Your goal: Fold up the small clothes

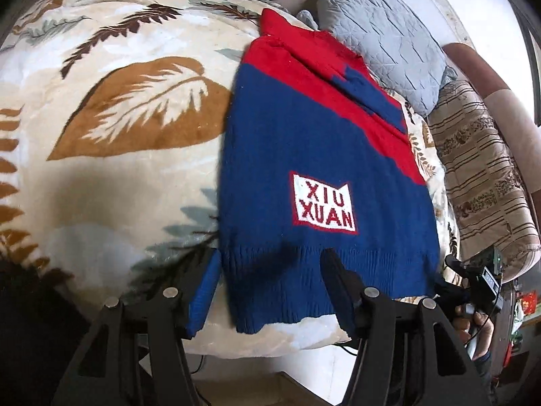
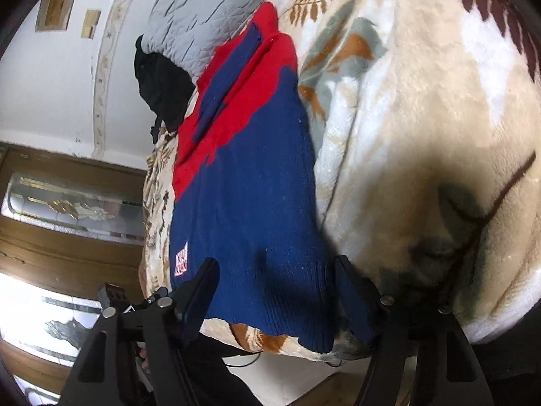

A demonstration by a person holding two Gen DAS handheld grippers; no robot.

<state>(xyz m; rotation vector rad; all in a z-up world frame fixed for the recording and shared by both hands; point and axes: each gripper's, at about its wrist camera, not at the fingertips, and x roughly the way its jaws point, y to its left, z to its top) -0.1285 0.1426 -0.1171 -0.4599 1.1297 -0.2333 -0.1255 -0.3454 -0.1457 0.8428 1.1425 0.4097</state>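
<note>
A small blue and red knit sweater (image 1: 314, 149) with a white "XIU XUAN" patch (image 1: 324, 203) lies flat on a leaf-patterned blanket (image 1: 128, 108), its ribbed hem at the bed's near edge. One blue sleeve is folded across the red upper part. My left gripper (image 1: 270, 287) is open and straddles the hem's left portion, one finger (image 1: 206, 284) just outside the sweater's side edge. In the right wrist view the same sweater (image 2: 250, 182) runs away from me. My right gripper (image 2: 275, 291) is open, with the hem's right corner between its fingers and the pads apart from the cloth.
A grey quilted pillow (image 1: 382, 34) and a brown striped cushion (image 1: 480, 169) lie beyond the sweater's collar end. A black garment (image 2: 162, 81) sits by the pillow. A hand on the other gripper's handle (image 1: 473, 321) shows at the right. The bed edge drops to the floor just below the hem.
</note>
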